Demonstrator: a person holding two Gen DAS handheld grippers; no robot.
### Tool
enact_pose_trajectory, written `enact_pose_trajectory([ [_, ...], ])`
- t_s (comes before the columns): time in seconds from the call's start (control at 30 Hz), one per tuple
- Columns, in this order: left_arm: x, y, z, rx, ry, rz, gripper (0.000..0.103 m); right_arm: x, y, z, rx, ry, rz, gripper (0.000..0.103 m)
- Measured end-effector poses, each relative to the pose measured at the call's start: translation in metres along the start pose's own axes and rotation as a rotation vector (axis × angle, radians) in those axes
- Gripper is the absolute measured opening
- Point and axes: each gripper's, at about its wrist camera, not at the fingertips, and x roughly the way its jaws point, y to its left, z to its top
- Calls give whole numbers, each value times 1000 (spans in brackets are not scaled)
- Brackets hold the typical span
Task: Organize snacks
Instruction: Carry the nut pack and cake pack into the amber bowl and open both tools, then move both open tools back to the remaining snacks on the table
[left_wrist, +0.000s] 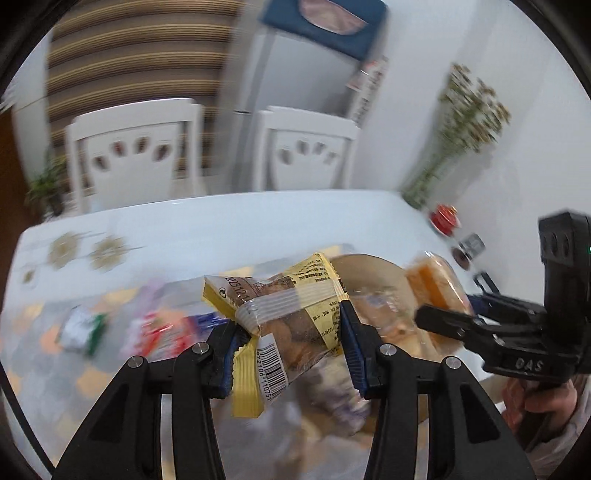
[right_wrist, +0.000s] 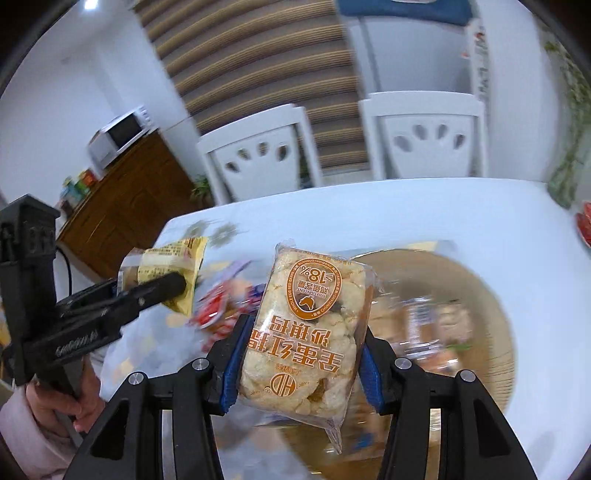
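In the left wrist view, the left gripper (left_wrist: 291, 343) sits at lower centre, its blue-padded jaws clamped on a yellow-and-clear plastic snack packet (left_wrist: 284, 314) holding something brown, carried above the white table (left_wrist: 221, 225). A barcode runs along the packet's lower edge, a date code beginning "2025" near its upper left corner, and small Chinese print I cannot read. Behind it, right of centre, lies the round beige tray (left_wrist: 373, 269). To do this carry well, I judge, keep the squeeze steady and bring the packet fully over the tray before letting go.

In the right wrist view, the right gripper (right_wrist: 299, 365) at lower centre grips a clear wrapper of pale puffed rice cake (right_wrist: 306, 332), held over the tray's left edge. Its orange oval label reads "18%" and "WHOLE EGG", with large orange Chinese characters upside down. Loose packets (right_wrist: 221, 310) lie blurred at centre left.
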Motion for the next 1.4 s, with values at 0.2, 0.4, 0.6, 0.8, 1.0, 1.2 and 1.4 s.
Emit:
enact_pose_trajectory([
  [0.2,56,-42,7,62,168,-13,91,4,-62,-7,174,73,-58,91],
  [0.4,65,-42,0,92,202,17,91,-10,-91,-29,328,41,-44,91],
  [0.6,55,-18,3,62,196,45,91,-11,-73,-27,310,32,-56,91],
  [0.8,37,15,3,40,176,89,91,0,-27,-7,248,5,-22,91],
  [1.0,5,81,7,-31,136,166,91,22,45,14,213,-39,41,91],
  [1.2,-23,159,4,-137,110,254,92,63,116,12,206,-43,95,94],
  [1.4,-24,227,-7,-228,130,335,92,122,162,-7,207,45,95,94],
])
